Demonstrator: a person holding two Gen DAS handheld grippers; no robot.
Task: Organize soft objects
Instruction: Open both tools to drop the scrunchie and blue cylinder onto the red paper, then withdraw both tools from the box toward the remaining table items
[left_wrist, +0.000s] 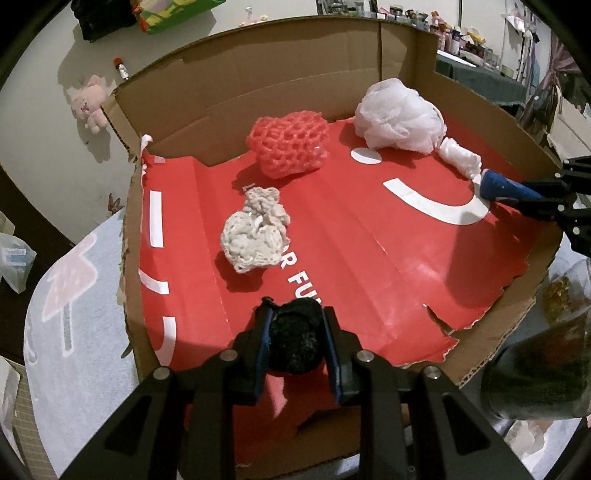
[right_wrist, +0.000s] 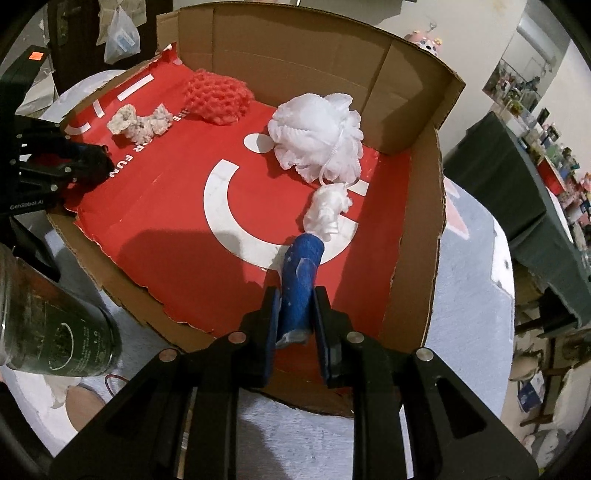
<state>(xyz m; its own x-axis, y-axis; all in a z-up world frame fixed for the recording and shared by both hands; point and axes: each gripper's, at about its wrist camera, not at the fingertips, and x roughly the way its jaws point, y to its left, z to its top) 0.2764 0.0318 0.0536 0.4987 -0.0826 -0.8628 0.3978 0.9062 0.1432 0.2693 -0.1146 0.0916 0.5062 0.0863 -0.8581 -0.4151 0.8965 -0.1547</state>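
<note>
Black ball (left_wrist: 293, 339): we hold it in the left gripper (left_wrist: 295, 345), jaws narrowed onto it, over the cardboard box's (left_wrist: 280, 74) near edge.
Blue roll (right_wrist: 301, 286): we clamp it in the right gripper (right_wrist: 295, 317), nearly shut, inside the box's right side.
White loofah (right_wrist: 317, 136): at the box's far right.
Red mesh (left_wrist: 290, 144): against the box's far wall.
Grey knit wad (left_wrist: 255, 230): mid-box, left.

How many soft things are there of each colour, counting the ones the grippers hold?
White: 2, the mesh pouf and small wad
Pinkish red: 1, net
Grey-cream: 1, knit
Black: 1, ball
Blue: 1, roll
Total: 6
</note>
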